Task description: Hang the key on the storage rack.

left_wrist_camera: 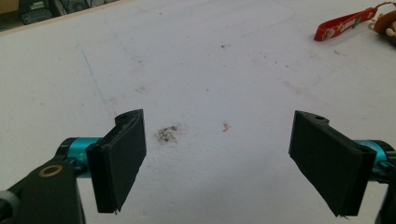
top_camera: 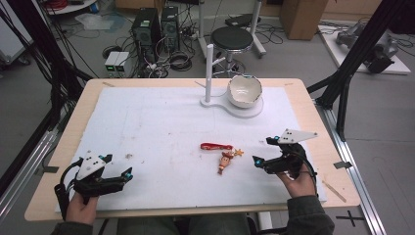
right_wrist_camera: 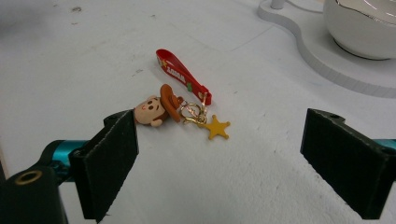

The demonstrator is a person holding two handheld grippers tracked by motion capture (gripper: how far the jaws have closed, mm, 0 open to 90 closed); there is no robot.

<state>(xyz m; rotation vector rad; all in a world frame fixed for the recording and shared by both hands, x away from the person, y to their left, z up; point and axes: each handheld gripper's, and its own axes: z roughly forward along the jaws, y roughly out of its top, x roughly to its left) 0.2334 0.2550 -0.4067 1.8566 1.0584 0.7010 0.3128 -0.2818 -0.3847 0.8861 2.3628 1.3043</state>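
The white mat point(top_camera: 161, 132) covers most of the wooden table point(top_camera: 73, 122), and on its far side stands a white stand point(top_camera: 218, 100) with an upright peg point(top_camera: 209, 68) and a white bowl point(top_camera: 244, 91) on its round base. Near the middle of the mat, toward the person's right, lies the cowboy keychain point(top_camera: 226, 157): a red strap point(right_wrist_camera: 182, 74), a small figure with a brown hat point(right_wrist_camera: 159, 108), a gold ring point(right_wrist_camera: 191, 112) and a yellow star charm point(right_wrist_camera: 217, 127).

The right gripper point(top_camera: 268, 152) hovers just beside the keychain with its jaws spread wide and nothing between them. The left gripper point(top_camera: 115, 172) rests near the person's edge, well apart from the keychain, jaws likewise released and empty.

The step in hand appears to be picking up the keychain, perhaps to hang it on the peg. A good grasp would likely take the flat red strap near its loop, closing across its width so the loop stays free, rather than pinching the rounded head, which may slip.

The right gripper view hides the figure's body behind the near jaw. The strap's lettering is too small to read, and the left gripper view cuts the figure off at its edge.
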